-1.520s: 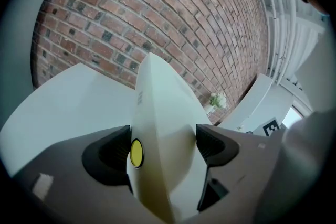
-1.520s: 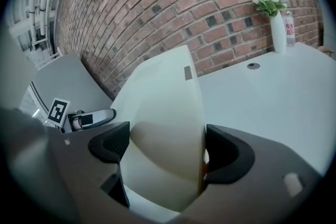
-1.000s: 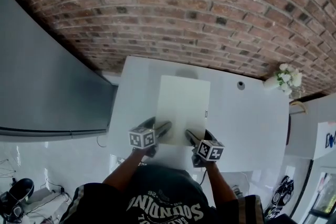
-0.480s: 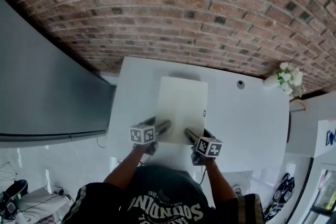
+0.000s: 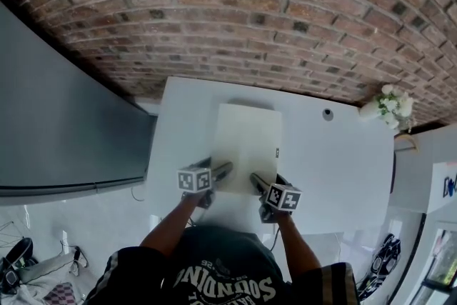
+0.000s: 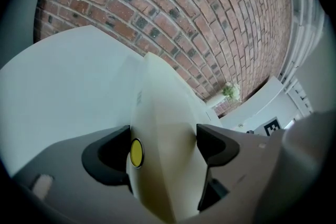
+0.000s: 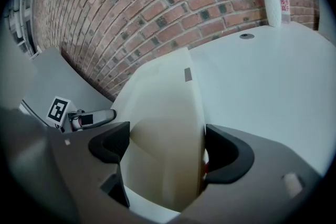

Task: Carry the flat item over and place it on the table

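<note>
Both grippers are clenched on the near edge of the flat item (image 5: 246,146). Your left gripper (image 5: 224,172) holds the left corner and your right gripper (image 5: 255,182) holds the right corner, each with its jaws pressed onto the sheet. Over the last second the sheet has sunk toward the white table (image 5: 335,161), and the shadow under its far edge has thinned to a sliver. The item now lies over the table's middle. Placement appears nearly complete: lower the near edge, then release.
</note>
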Demonstrator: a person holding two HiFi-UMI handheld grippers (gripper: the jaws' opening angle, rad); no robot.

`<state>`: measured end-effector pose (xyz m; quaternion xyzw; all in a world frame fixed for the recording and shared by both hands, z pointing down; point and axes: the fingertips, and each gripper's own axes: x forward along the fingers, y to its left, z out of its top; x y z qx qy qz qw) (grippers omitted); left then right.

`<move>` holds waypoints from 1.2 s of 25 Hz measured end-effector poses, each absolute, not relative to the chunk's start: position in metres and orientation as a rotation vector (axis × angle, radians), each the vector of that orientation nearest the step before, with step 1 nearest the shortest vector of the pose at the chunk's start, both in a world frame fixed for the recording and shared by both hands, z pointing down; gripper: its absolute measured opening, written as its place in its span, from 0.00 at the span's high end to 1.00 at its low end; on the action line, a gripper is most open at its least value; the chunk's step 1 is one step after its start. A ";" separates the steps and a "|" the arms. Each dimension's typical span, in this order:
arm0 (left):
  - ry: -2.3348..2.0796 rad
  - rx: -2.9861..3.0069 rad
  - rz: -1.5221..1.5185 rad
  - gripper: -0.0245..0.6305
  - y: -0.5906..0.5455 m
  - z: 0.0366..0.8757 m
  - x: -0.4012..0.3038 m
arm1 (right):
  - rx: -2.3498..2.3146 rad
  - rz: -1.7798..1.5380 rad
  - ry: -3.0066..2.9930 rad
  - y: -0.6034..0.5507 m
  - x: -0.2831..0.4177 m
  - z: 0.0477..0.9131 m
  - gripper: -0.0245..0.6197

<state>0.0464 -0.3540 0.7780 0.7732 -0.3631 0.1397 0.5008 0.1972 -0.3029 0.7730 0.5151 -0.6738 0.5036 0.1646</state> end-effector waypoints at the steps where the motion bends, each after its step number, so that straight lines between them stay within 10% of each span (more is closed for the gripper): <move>1: -0.877 1.864 0.342 0.36 -0.354 0.780 0.046 | 1.465 1.433 -1.917 -0.303 0.197 0.774 0.25; 21: -0.899 1.948 0.419 0.33 -0.352 0.776 0.043 | 1.397 1.403 -1.938 -0.301 0.199 0.777 0.25; 30: -0.984 2.159 0.353 0.38 -0.359 0.714 0.041 | 1.485 1.123 -2.032 -0.304 0.219 0.729 0.61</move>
